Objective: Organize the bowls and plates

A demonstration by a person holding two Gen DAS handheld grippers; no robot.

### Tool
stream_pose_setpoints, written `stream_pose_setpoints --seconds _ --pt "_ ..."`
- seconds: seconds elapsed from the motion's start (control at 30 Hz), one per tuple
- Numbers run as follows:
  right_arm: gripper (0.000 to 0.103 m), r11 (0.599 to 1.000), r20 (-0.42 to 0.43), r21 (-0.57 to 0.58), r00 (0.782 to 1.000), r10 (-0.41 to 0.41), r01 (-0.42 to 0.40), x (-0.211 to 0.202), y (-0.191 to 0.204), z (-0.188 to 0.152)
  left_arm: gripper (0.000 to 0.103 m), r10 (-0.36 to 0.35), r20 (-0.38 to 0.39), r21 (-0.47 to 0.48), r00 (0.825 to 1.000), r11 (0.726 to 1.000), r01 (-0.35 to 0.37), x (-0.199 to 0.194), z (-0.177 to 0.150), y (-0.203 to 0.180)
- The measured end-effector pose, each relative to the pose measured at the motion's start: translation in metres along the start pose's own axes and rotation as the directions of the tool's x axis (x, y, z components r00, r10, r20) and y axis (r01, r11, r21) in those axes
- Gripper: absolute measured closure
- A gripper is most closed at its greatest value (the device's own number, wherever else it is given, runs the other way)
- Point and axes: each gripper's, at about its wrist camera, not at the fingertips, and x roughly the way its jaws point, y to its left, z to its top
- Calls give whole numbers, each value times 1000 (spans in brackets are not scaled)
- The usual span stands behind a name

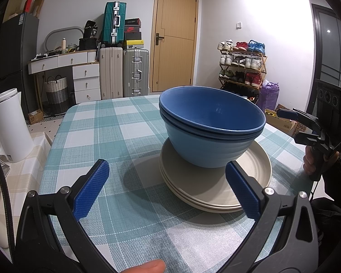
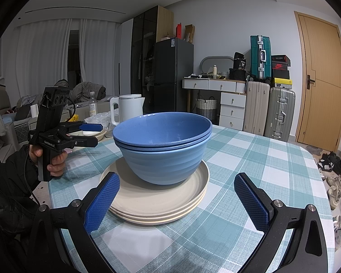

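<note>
1. Two blue bowls (image 1: 212, 127) sit one inside the other on a stack of cream plates (image 1: 216, 182).
2. The plates rest on a table (image 1: 116, 122) with a green and white checked cloth.
3. The left claw (image 1: 167, 188) is wide open, near the plates, and holds nothing.
4. The right claw (image 2: 176, 201) is wide open too, its left pad in front of the plates' rim.
5. A white kettle (image 2: 127, 109) stands behind the bowls.

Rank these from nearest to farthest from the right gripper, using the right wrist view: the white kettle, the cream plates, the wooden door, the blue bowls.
From the right gripper:
1. Cream plates, between its fingers.
2. Blue bowls, stacked on the plates.
3. White kettle, behind, left of the bowls.
4. Wooden door, far right wall.
</note>
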Motion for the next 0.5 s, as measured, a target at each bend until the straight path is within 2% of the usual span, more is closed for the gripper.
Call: stream_pose_setpoints --seconds 0.5 --pt "0 1000 0 -1 1000 0 0 0 0 0 1 2 0 0 1000 1000 -2 0 0 0"
